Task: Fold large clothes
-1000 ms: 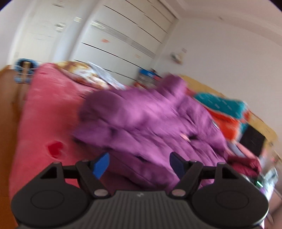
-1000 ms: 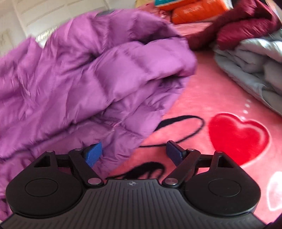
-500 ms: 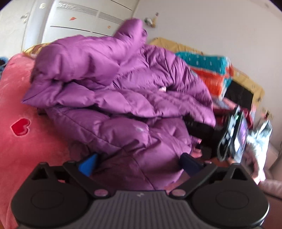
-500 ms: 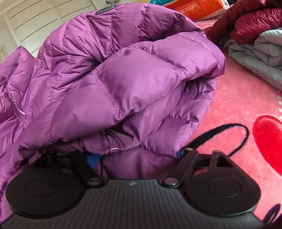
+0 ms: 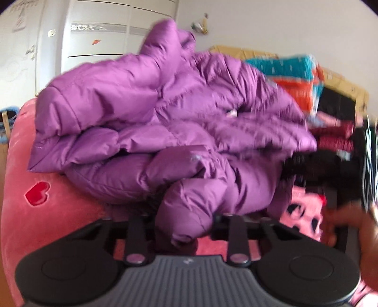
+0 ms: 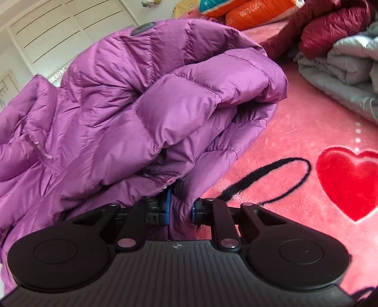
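Purple down jacket (image 6: pixel 146 113) lies bunched on the pink bed (image 6: pixel 295 118) just ahead of my tongs, both having just closed, left tongs (image 5: pixel 184 226) and right tongs (image 6: pixel 180 207) each pinching its near hem, probably to lift it for folding.

The orange bag (image 6: pixel 255 14) reads "GOODLUCK"; its nearer print seems cut off.

A home bedroom. A bed under a pink plush blanket (image 6: pixel 295 122) with red hearts fills the near ground, and puffy jackets lie heaped on it: purple (image 6: pixel 141 106), maroon (image 6: pixel 330 30), grey (image 6: pixel 342 63). Tall white wardrobe doors (image 5: pixel 99 30) line the far wall. At far right stands what may be a wooden headboard (image 5: pixel 342 80), blurred.
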A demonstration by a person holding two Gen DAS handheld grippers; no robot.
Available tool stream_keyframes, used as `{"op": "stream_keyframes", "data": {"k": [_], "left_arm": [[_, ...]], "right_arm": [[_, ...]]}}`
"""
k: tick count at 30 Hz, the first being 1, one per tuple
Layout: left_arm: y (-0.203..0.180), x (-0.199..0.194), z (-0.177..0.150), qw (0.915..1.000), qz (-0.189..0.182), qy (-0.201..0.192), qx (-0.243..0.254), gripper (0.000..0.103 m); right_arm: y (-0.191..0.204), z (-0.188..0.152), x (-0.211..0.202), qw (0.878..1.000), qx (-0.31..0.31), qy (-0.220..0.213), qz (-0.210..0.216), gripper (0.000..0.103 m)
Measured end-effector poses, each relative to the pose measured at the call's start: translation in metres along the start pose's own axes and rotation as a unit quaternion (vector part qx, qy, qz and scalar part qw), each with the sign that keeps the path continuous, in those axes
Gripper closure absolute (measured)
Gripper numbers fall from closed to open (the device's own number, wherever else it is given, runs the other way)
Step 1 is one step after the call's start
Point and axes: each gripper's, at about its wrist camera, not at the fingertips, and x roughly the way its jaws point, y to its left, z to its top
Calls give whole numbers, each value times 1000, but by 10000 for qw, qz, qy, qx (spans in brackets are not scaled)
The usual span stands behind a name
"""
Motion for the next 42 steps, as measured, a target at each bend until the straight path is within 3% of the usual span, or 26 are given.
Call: {"op": "stream_keyframes", "data": {"k": [2,7,10,22,28,36,38,40,42], "left_arm": [[-2,-4,4,9998,-83,-178,-98,84],[0,-26,15,9972,-405,-477,-412,86],[-8,-43,19,9965,-445,-649,-288,86],[-44,-112,28,9894,-1034,-902,-480,87],[-76,-149,13,9898,-1230,-698,-193,87],[-122,-172,-25,9894,-1381,-187,413,90],[-128,-175,-31,9877,-1481,-66,493,97],[-134,-181,-34,9878,-1443,-22,589,97],[-136,-187,-35,9880,-1412,5,633,96]], "right_arm": [[2,0,-11,9999,-96,-63,-13,87],[-2,-3,-42,9995,-251,-155,-87,88],[-10,-3,-67,9994,-221,-238,-152,89],[-54,6,-174,9967,16,-730,-362,94],[-77,10,-221,9937,-185,-972,-531,98],[-100,-6,-245,9963,56,-769,-376,98],[-103,-12,-247,9971,29,-680,-334,94],[-105,-19,-250,9984,57,-497,-256,90],[-111,-27,-252,9989,112,-380,-246,79]]}}
